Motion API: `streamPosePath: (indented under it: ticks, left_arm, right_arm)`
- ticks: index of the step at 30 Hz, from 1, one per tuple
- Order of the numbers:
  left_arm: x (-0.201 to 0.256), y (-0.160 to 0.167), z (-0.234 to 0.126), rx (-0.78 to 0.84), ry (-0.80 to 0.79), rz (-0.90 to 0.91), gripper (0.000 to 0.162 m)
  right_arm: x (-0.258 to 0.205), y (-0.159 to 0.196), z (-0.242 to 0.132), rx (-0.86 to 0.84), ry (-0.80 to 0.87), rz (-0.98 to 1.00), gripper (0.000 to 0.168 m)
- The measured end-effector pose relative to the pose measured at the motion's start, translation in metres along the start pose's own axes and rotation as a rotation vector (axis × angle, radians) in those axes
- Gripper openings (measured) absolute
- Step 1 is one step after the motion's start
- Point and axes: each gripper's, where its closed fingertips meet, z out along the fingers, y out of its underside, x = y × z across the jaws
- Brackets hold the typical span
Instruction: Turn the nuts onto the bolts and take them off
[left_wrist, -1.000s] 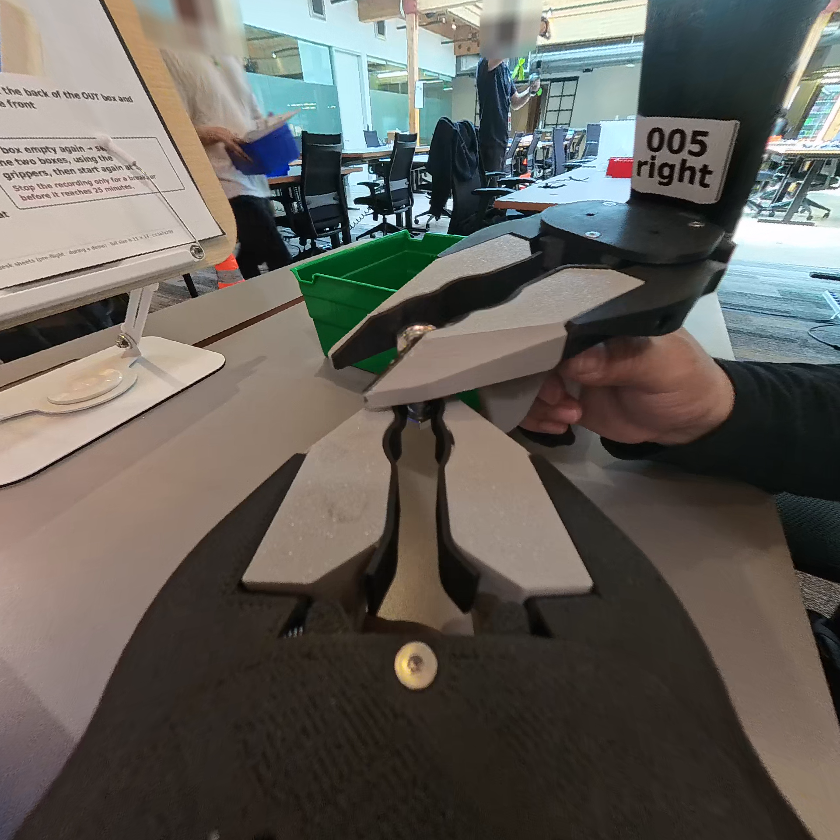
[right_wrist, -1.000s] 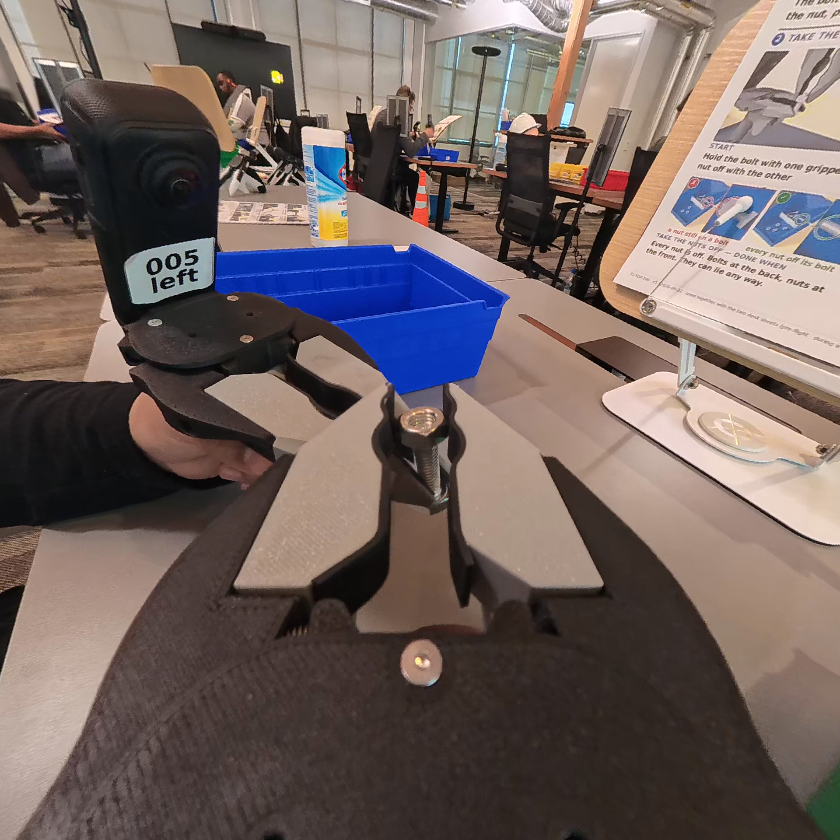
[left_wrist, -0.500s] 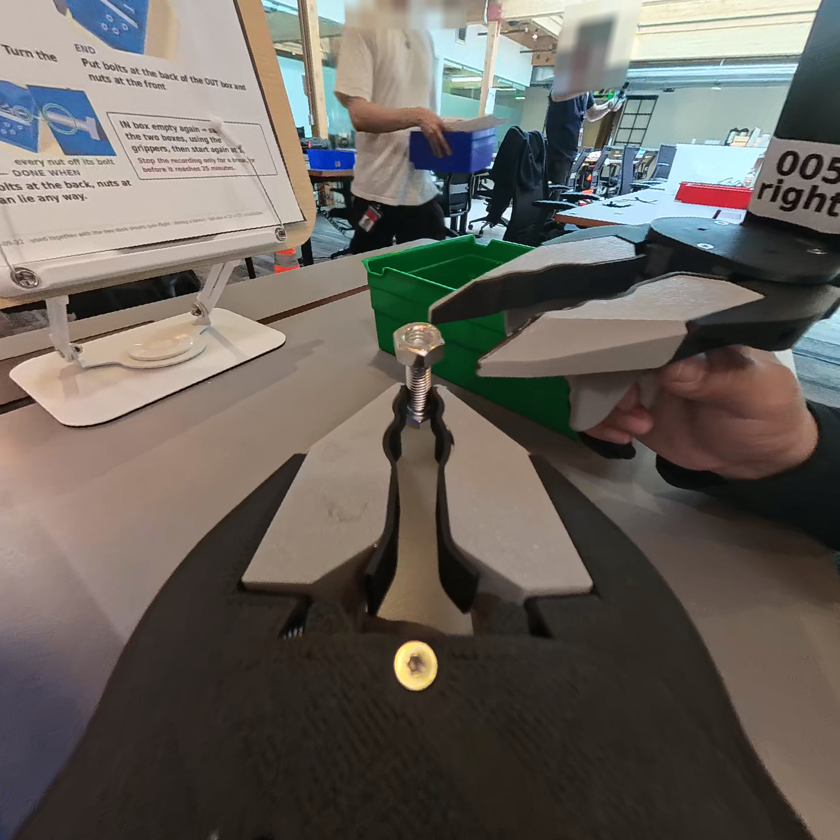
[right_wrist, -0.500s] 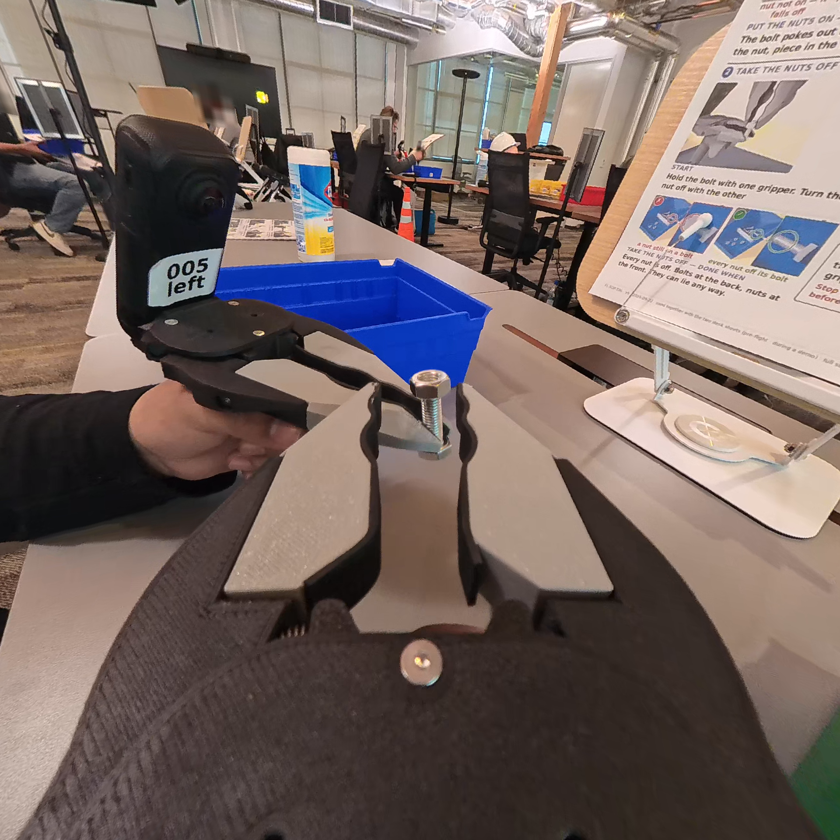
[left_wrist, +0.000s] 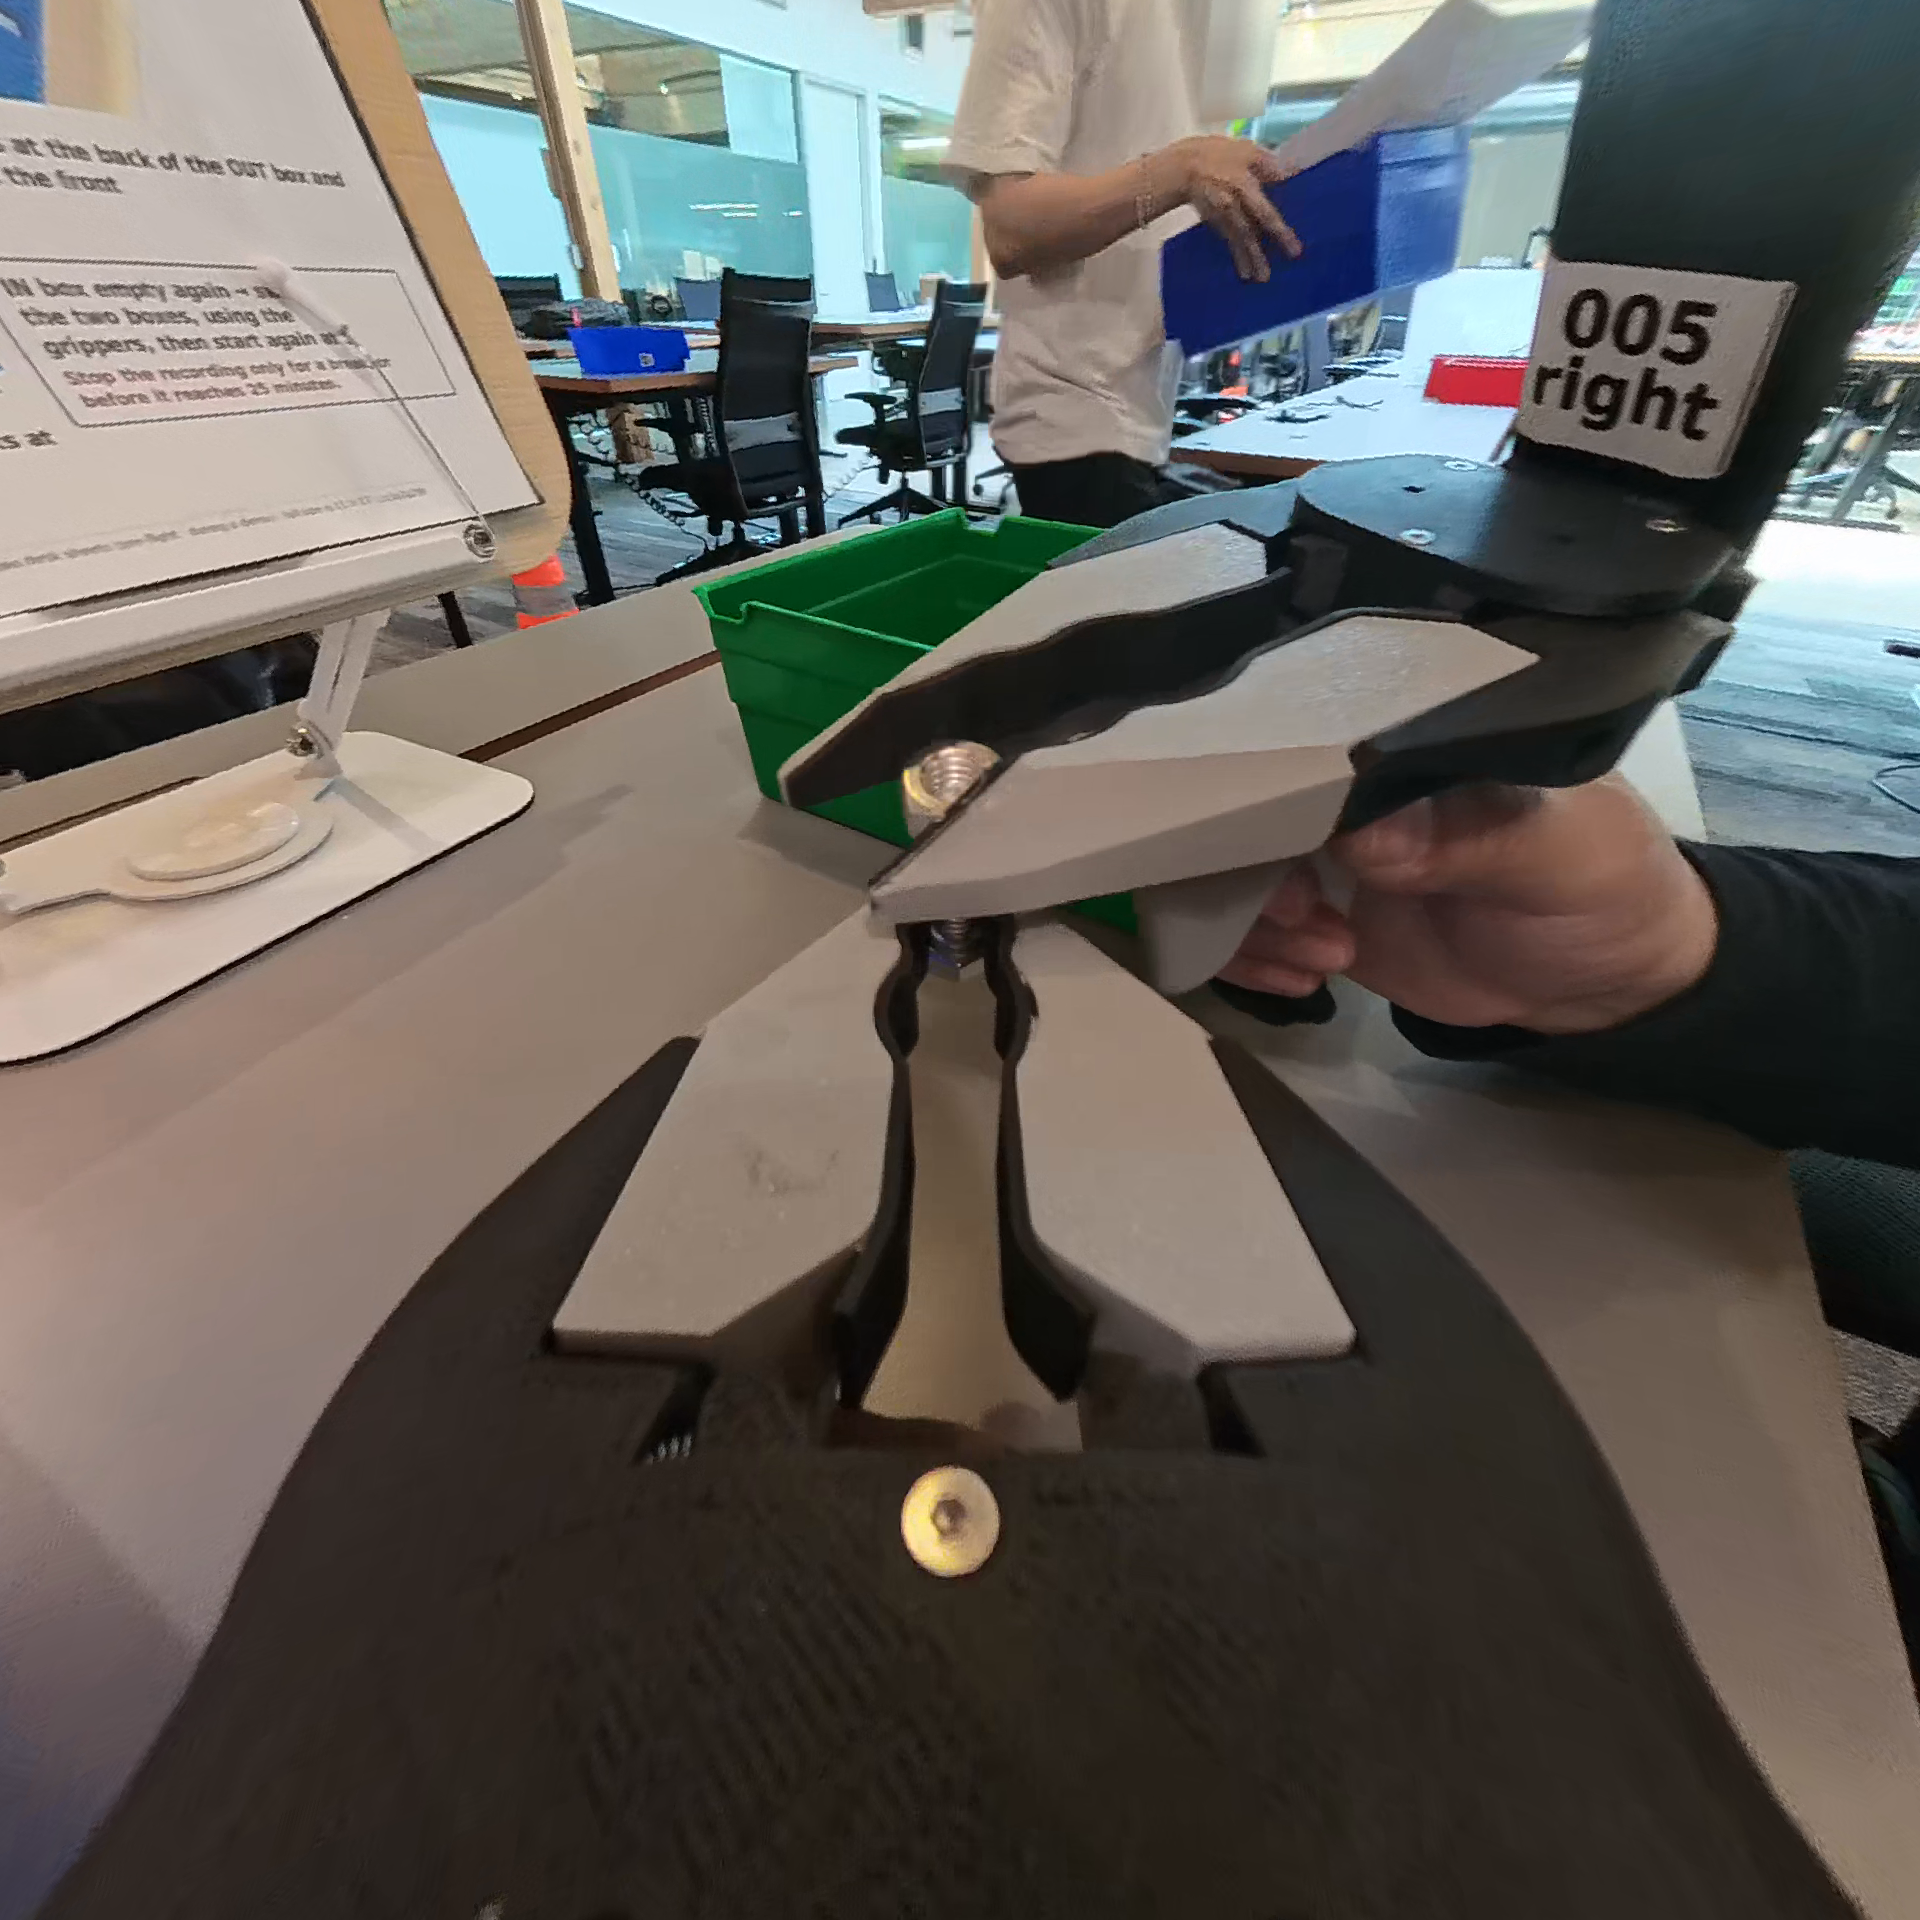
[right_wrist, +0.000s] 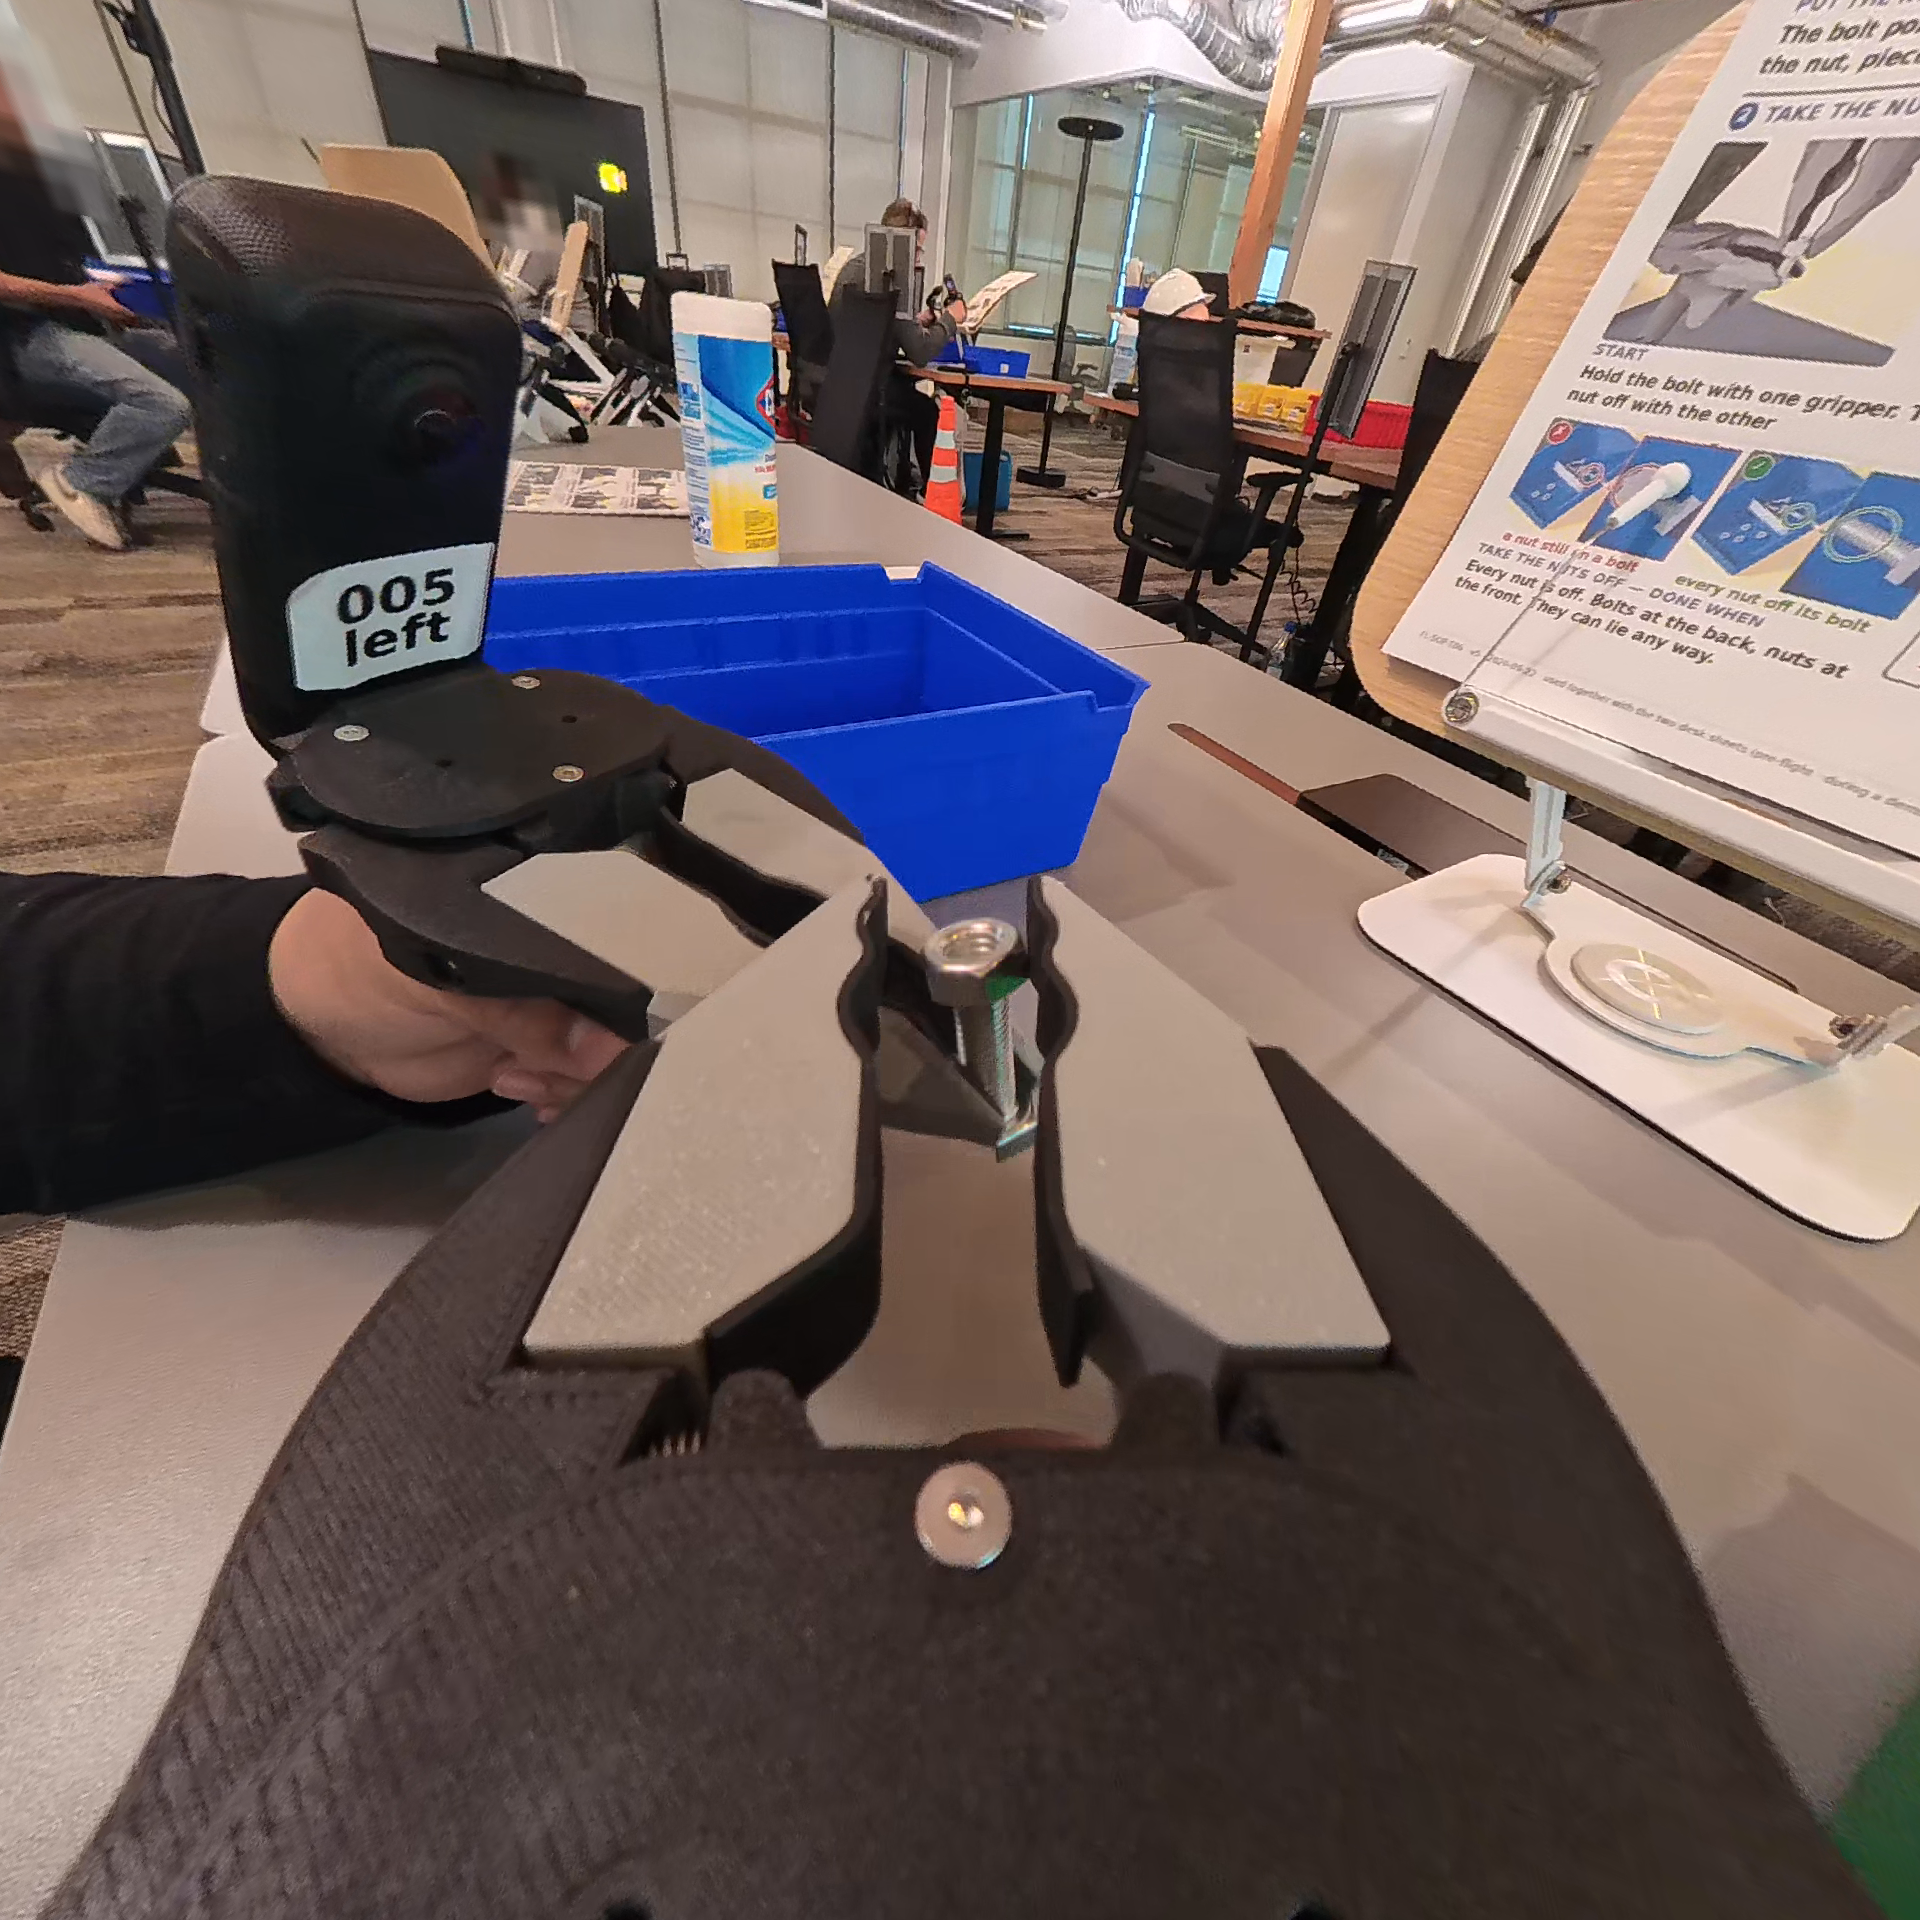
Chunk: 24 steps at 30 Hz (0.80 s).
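My left gripper (left_wrist: 951, 971) has its jaws closed on the head end of a steel bolt (right_wrist: 992, 1049), holding it nearly upright with a slight tilt so the threaded end points up and stays reachable from above. My right gripper (right_wrist: 956, 961) comes in from the side with its jaws pressed onto the hex nut (right_wrist: 968, 951) at the top of the thread; in the left wrist view the same nut (left_wrist: 940, 779) shows between the right jaws, directly above my left jaws. Holding the head steady with one tool while the other grips the nut is what lets the nut turn without the bolt spinning along. I judge that I am partway through turning the nut; from this moment alone I cannot tell whether it is going on or coming off.

Just beyond my right jaws sits a blue bin (right_wrist: 935, 748) on the grey counter (right_wrist: 1299, 914). Beyond my left jaws, behind the right gripper, sits a green bin (left_wrist: 821, 644). I judge both are kept near so parts can be dropped in. To the far side of each view stands a white instruction sheet on a stand (left_wrist: 208, 343). Further back, a person in a white shirt (left_wrist: 1060, 260) carries a blue box.
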Motion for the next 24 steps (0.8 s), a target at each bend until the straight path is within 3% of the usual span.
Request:
streamPosePath:
  ticks: [16, 24]
  left_arm:
    - [0.007, 0.000, 0.001, -0.003, 0.025, 0.027, 0.007]
    - [-0.002, 0.007, 0.002, -0.032, -0.003, 0.012, 0.007]
  right_arm:
    - [-0.004, 0.002, 0.003, -0.024, 0.002, -0.028, 0.013]
    - [0.000, -0.018, -0.008, 0.077, 0.025, -0.042, 0.014]
